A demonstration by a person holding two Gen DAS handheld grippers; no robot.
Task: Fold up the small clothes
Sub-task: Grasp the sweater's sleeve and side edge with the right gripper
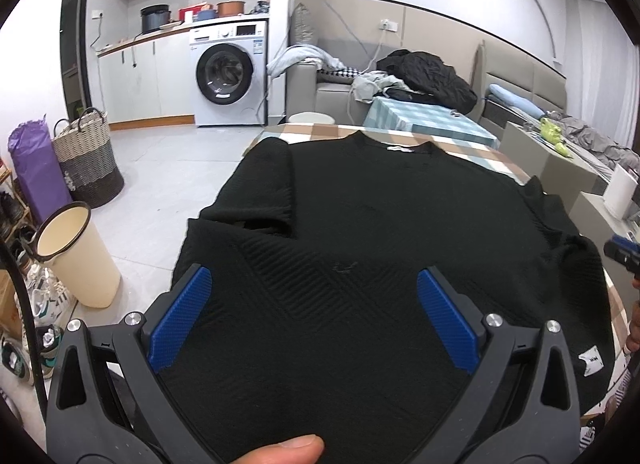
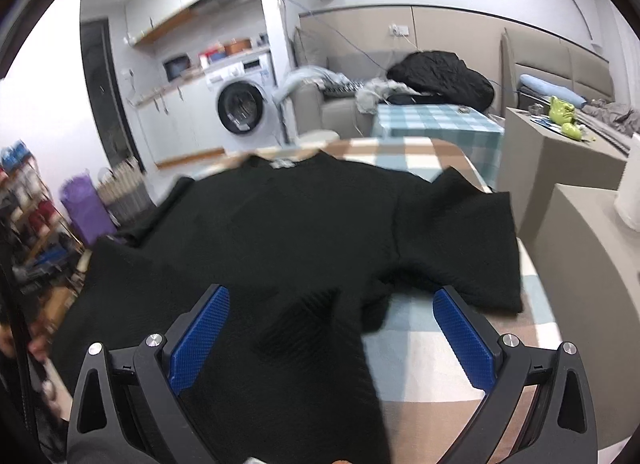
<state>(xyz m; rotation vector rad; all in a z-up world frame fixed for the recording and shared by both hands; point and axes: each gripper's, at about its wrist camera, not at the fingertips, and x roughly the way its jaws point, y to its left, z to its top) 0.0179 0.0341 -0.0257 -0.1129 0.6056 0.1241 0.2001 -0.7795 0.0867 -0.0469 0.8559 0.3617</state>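
Black ribbed knit fills both views: a short-sleeved black top (image 1: pixel 360 224) lies flat on a table with a checked cloth (image 2: pixel 432 348) of tan, pale blue and white, neckline and white label (image 1: pixel 400 149) away at twelve o'clock, hem toward the cameras at six. Laid out this way, the garment looks ready for its first fold, with both sleeves spread clear of the body so each can be turned inward. In the left wrist view the left sleeve (image 1: pixel 266 188) points to about ten o'clock, drooping near the table edge; in the right wrist view the right sleeve (image 2: pixel 460 244) lies at two o'clock on the cloth. A small white tag (image 1: pixel 592 362) shows by the hem at four o'clock in the left view.

Left gripper (image 1: pixel 314 318): jaws spread wide, blue pads (image 1: pixel 180 320) hovering over the lower body of the top, nothing between them; whether they touch the fabric I cannot tell. Right gripper (image 2: pixel 332 338): also wide, straddling the garment's right side edge, one pad over knit, the other over bare cloth, gripping nothing. The right view is smeared, likely from motion. My judgement: both tools are poised to pinch the hem or side seams, and folding has not begun.
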